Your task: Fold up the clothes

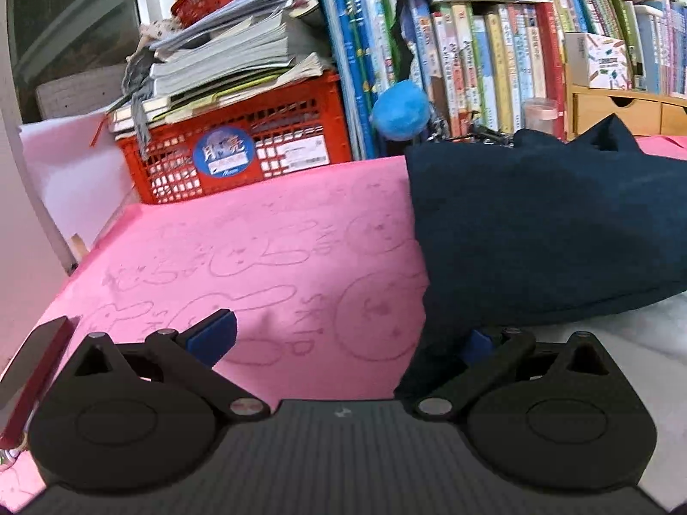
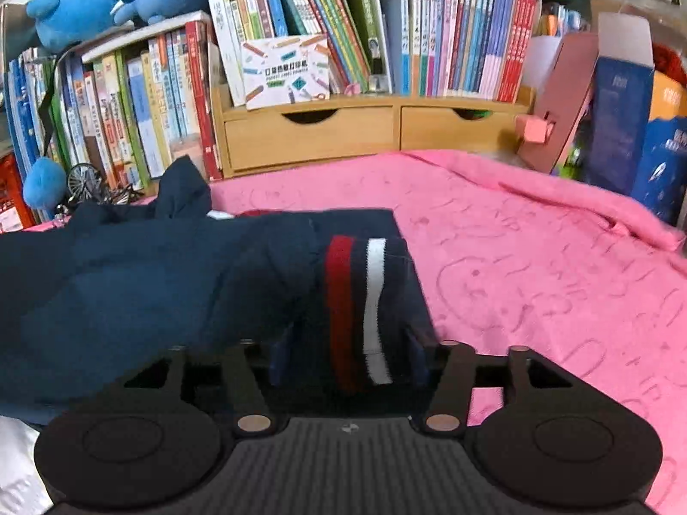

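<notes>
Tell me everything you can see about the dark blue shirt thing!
The navy garment looks like soft knit cloth, lying rumpled and partly bunched on the pink blanket. Its cuff has a red and a white stripe. The right gripper is closed on that cuff. The open left gripper has one finger at the garment's edge.

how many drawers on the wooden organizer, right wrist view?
2. Left drawer sits under the pencil-print box; right drawer is beside it under the book row. The navy garment may hide more at lower left.

Both wrist cameras sit low over the pink cover (image 1: 266, 257), facing the bookshelf (image 2: 343, 43), sharing the navy garment (image 1: 536, 236).
</notes>
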